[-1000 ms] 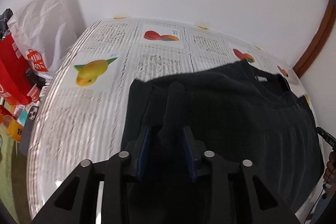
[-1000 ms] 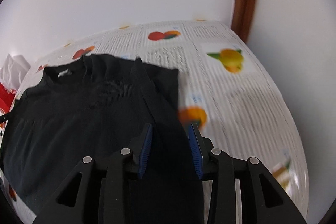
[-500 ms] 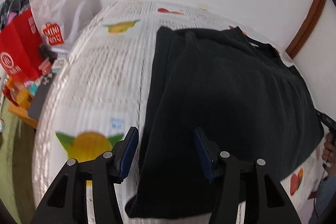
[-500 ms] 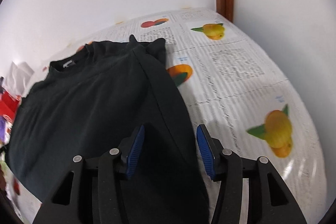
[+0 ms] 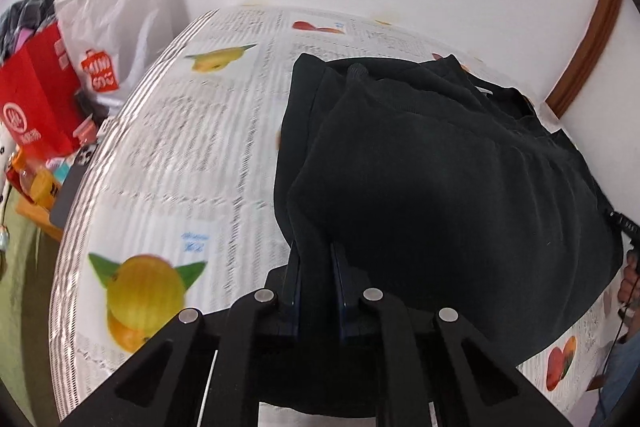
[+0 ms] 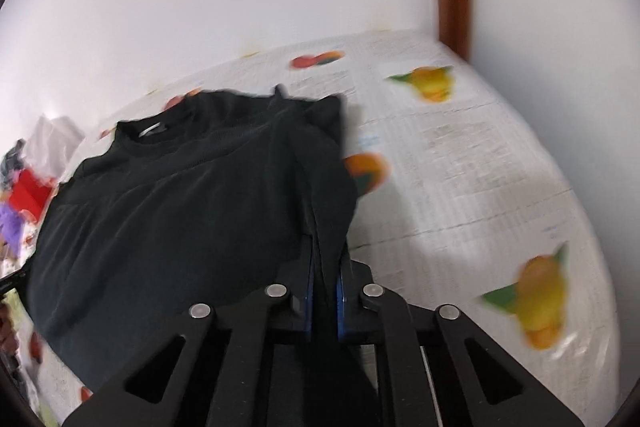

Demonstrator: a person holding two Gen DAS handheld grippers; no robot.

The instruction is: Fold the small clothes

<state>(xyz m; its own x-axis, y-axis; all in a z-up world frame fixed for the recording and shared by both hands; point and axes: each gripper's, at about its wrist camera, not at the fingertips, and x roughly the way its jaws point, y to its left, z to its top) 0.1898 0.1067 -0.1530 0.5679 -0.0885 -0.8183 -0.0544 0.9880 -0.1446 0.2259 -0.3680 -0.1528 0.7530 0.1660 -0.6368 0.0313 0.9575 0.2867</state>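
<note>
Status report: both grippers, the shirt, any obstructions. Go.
Left gripper shut on black shirt hem. Right gripper shut on the same shirt's other edge. Shirt on fruit-print tablecloth, sleeves folded in. Nothing in the way.

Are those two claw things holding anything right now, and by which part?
Yes. Both are shut on the black shirt: the left gripper pinches its near left edge, and the right gripper pinches its near right edge, where the sides are folded in.
</note>
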